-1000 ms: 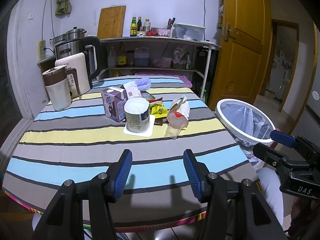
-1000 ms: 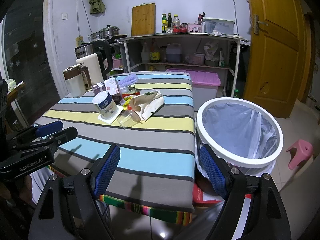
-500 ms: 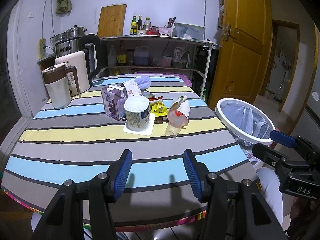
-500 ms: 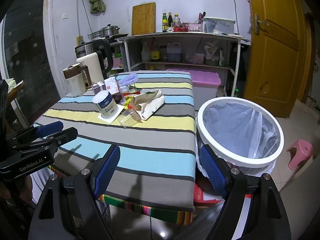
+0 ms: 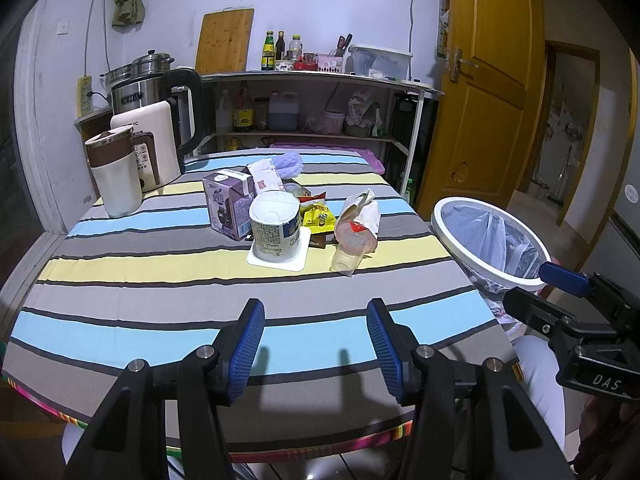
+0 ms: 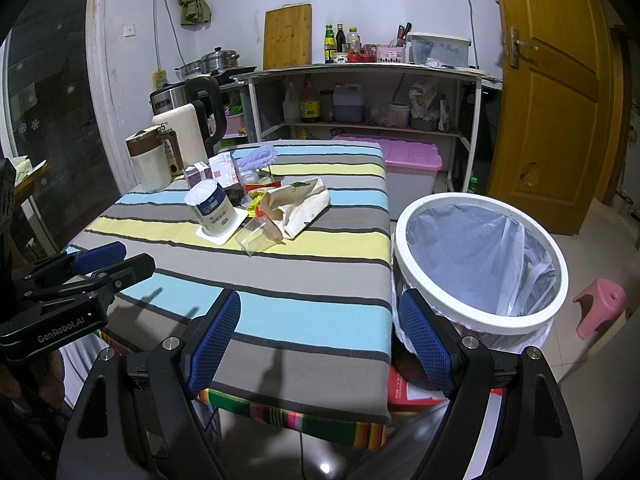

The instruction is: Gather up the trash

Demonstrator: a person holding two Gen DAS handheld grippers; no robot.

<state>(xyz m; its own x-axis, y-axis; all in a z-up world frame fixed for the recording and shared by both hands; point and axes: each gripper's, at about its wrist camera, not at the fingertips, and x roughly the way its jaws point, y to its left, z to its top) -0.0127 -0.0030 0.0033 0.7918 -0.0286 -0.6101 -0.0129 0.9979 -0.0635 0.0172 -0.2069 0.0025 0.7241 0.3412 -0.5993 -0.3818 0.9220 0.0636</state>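
Note:
Trash lies in a cluster mid-table: a white can (image 5: 275,228) on a white lid, a purple carton (image 5: 228,205), a yellow snack packet (image 5: 318,216), a crumpled paper bag (image 5: 360,216) and a clear plastic cup (image 5: 347,258). The can (image 6: 212,210), bag (image 6: 298,206) and cup (image 6: 256,236) also show in the right wrist view. A white bin (image 6: 480,260) with a plastic liner stands right of the table. My left gripper (image 5: 316,338) is open and empty above the table's near edge. My right gripper (image 6: 320,340) is open and empty, at the table's corner beside the bin.
A striped cloth covers the table (image 5: 160,280). A white-brown blender jug (image 5: 114,172) and kettles (image 5: 156,120) stand at the far left. A shelf unit (image 6: 360,96) and a pink storage box (image 6: 408,160) are behind the table. A pink stool (image 6: 600,308) stands right of the bin.
The left gripper's view has edged slightly nearer to the table and trash. The right gripper has barely moved. Both stay open.

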